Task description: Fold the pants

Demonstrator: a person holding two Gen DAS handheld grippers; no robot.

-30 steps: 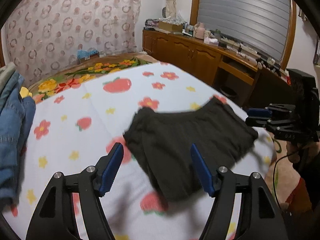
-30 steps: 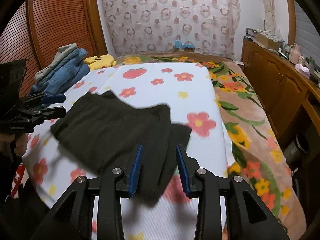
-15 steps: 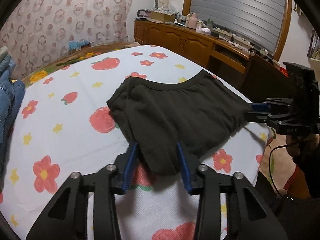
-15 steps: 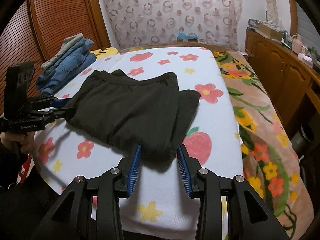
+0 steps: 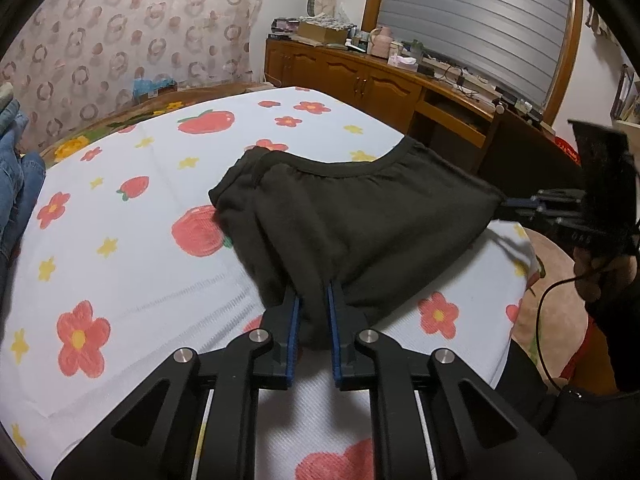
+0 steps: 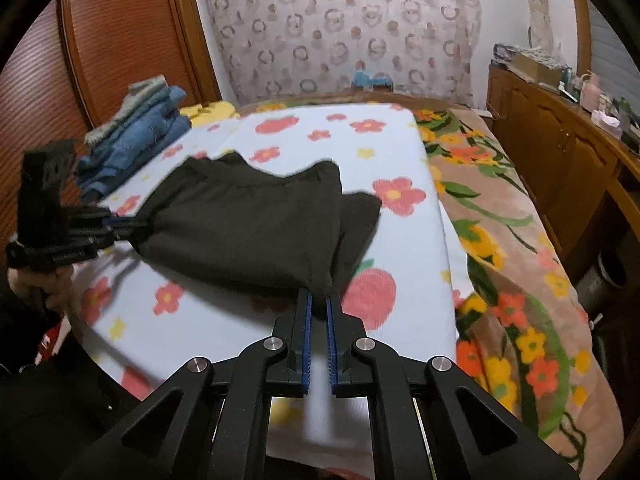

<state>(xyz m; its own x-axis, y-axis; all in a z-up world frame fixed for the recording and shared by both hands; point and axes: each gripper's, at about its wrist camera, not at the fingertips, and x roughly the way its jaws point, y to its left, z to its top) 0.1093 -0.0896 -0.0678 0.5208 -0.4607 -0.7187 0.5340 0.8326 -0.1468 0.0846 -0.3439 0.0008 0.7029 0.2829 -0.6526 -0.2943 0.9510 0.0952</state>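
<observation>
Pants (image 5: pixel 360 220) stretch lengthwise between both grippers, waistband seemingly facing away.

Bed w/ white fruit-and-flower sheet (image 5: pixel 120 216) over floral blanket (image 6: pixel 516 280). Ring-print curtain (image 6: pixel 340 32) behind. Wood cabinets (image 5: pixel 360 80) at the side, shuttered window (image 5: pixel 480 20) above, slatted wardrobe doors (image 6: pixel 112 52).
</observation>
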